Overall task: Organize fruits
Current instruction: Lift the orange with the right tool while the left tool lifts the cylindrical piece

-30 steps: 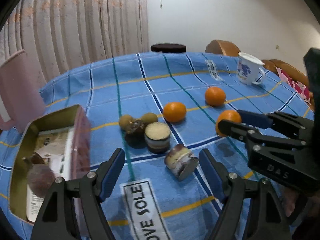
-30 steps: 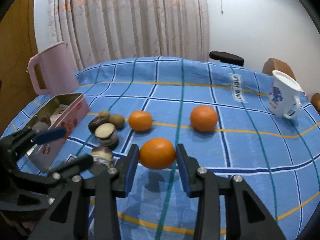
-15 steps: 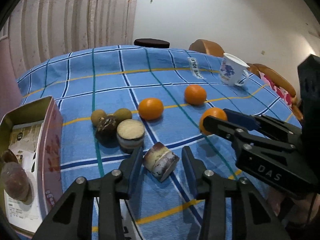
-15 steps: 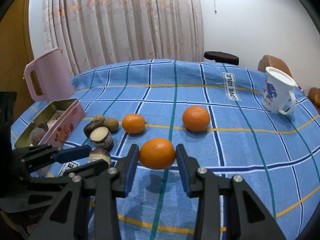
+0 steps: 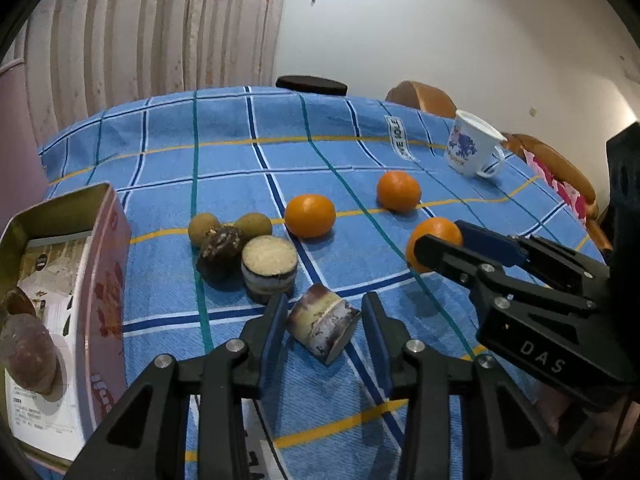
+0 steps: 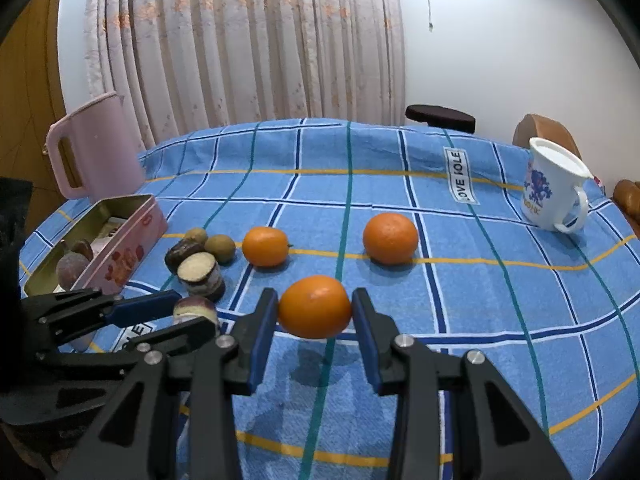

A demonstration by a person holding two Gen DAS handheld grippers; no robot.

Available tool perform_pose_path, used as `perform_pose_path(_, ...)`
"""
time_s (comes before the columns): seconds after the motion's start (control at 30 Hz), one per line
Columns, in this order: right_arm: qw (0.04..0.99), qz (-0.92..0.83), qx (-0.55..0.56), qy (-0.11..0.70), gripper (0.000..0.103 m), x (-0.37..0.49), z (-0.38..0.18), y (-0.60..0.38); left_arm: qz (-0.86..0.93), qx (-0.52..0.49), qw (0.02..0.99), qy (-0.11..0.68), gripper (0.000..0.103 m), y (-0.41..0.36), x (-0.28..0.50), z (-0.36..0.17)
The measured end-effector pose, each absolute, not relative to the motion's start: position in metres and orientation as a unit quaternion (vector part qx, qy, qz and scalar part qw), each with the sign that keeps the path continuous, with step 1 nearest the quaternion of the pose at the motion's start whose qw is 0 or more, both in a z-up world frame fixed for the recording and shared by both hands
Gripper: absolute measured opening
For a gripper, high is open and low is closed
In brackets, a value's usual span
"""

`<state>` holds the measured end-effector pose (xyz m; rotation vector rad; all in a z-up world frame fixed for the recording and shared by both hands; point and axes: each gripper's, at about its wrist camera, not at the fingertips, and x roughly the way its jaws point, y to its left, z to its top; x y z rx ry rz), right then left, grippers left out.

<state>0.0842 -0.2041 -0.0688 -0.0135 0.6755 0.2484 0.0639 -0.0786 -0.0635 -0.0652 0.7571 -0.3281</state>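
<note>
A table under a blue checked cloth (image 6: 460, 280) fills a curtained room.

Pale pleated curtains (image 6: 240, 48) with small orange flowers hang behind the table's far left edge, beside a plain white wall (image 6: 500, 60) where a thin cord dangles. A dark round stool (image 6: 440, 117) and brown wooden chair backs (image 5: 424, 96) stand past the far edge. A wooden panel (image 6: 28, 92) borders the left.

On the blue checked cloth we see three oranges: one (image 6: 314, 306) clamped between two black fingers and lifted clear, two (image 6: 265, 247) (image 6: 390, 238) resting farther back. Left of them cluster two small brown-green round fruits (image 5: 204, 229) (image 5: 252, 225), a dark wrinkled piece (image 5: 219, 252), an upright purple-skinned cut chunk (image 5: 269, 264), and another (image 5: 323, 322) lying tilted on its side.
</note>
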Motion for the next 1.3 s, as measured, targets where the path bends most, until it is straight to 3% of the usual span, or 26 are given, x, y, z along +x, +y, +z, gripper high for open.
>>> perform_pose_path(1.3,0.958,0.147,-0.006,0.248,0.041,0.054,-0.052,-0.204,-0.091,-0.031,0.960,0.261,0.040,-0.063,0.029,-0.040)
